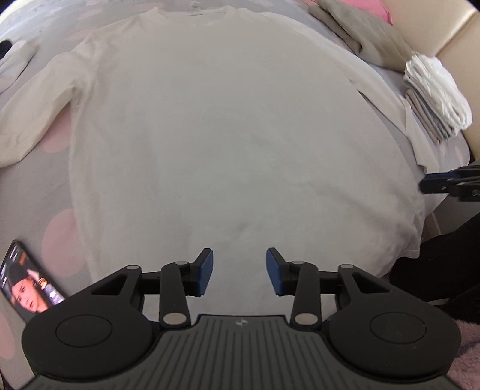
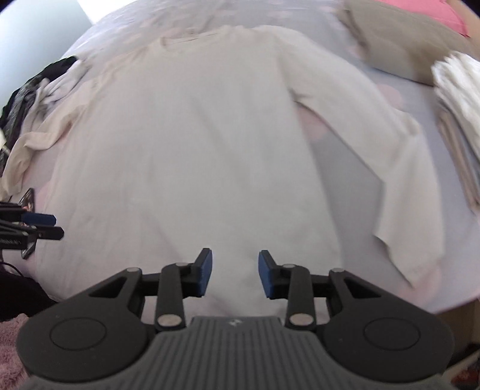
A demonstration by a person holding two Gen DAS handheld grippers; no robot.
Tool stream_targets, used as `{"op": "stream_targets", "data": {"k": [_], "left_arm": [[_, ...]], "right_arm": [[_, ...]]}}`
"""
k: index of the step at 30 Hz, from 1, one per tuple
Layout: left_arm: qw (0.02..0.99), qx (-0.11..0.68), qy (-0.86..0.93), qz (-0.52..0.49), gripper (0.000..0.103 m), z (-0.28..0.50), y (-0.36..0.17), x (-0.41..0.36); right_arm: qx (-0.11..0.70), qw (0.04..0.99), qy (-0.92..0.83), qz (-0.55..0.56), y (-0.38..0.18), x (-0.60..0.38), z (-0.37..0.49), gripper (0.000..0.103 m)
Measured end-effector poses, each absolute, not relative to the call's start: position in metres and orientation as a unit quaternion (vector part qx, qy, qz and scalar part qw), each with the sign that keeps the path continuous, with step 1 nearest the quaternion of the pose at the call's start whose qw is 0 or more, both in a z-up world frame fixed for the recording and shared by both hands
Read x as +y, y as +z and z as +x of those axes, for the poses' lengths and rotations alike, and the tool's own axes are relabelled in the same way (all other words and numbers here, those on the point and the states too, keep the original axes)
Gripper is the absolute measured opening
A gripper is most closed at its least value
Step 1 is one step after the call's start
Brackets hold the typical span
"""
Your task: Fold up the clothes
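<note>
Covering nearly the whole field of both wrist views: a bed sheet (image 1: 54,192), grey with large pale pink dots, serving as the work surface.

Long-sleeved shirt (image 1: 228,144), cream-white, laid flat on the sheet with its neckline at the far side and its hem nearest the cameras; one sleeve (image 1: 33,120) angles out to the left, the other (image 2: 399,186) runs down the right side, its cuff near the bed's edge.

Beige folded cloth (image 1: 360,33), far right, with a pink item (image 2: 435,15) behind it.

Stack of folded laundry (image 1: 435,96), white and pale grey, at the right edge of the bed beside a tan headboard or wall (image 1: 450,36).

Heap of dark and pale garments (image 2: 33,90), far left.

Fuzzy pink fabric (image 2: 12,345), bottom corner nearest the person.

Phone (image 1: 27,285), screen lit, lying on the sheet just left of the shirt's hem.

Left gripper (image 1: 239,271): blue pads spread apart above the hem area, nothing between them, not touching cloth.

Right gripper (image 2: 235,273): pads likewise spread, empty, over the shirt's lower part.
</note>
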State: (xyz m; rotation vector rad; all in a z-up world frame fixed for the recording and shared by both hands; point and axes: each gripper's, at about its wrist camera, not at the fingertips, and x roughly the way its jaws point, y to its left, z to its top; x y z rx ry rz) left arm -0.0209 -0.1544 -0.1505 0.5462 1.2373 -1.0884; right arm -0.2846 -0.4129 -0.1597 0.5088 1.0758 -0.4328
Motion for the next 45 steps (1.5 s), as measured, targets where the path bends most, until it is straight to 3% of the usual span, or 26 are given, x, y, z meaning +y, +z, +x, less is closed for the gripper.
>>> {"op": "stream_targets", "data": {"k": [5, 16, 29, 40, 42, 43, 45], "left_arm": [[0.627, 0.56, -0.468, 0.272, 0.034, -0.012, -0.151, -0.129], [0.651, 0.567, -0.402, 0.307, 0.034, 0.013, -0.183, -0.129], [0.665, 0.546, -0.421, 0.288, 0.035, 0.027, -0.163, -0.173], [0.664, 0.531, -0.435, 0.297, 0.035, 0.006, -0.16, -0.209], [0.664, 0.528, -0.435, 0.301, 0.035, 0.007, -0.164, -0.211], [0.665, 0.527, -0.436, 0.302, 0.035, 0.007, -0.163, -0.212], [0.665, 0.525, -0.436, 0.302, 0.035, 0.006, -0.163, -0.213]], "right_arm": [[0.523, 0.805, -0.18, 0.213, -0.188, -0.403, -0.259, 0.037], [0.518, 0.786, -0.236, 0.239, -0.189, -0.443, -0.264, 0.045], [0.435, 0.701, -0.444, 0.349, -0.174, -0.573, -0.375, 0.045], [0.511, 0.721, -0.383, 0.269, -0.212, -0.54, -0.329, 0.045], [0.532, 0.716, -0.385, 0.236, -0.223, -0.541, -0.321, 0.042], [0.54, 0.712, -0.389, 0.224, -0.227, -0.543, -0.32, 0.036], [0.545, 0.706, -0.393, 0.223, -0.231, -0.548, -0.321, 0.015]]}}
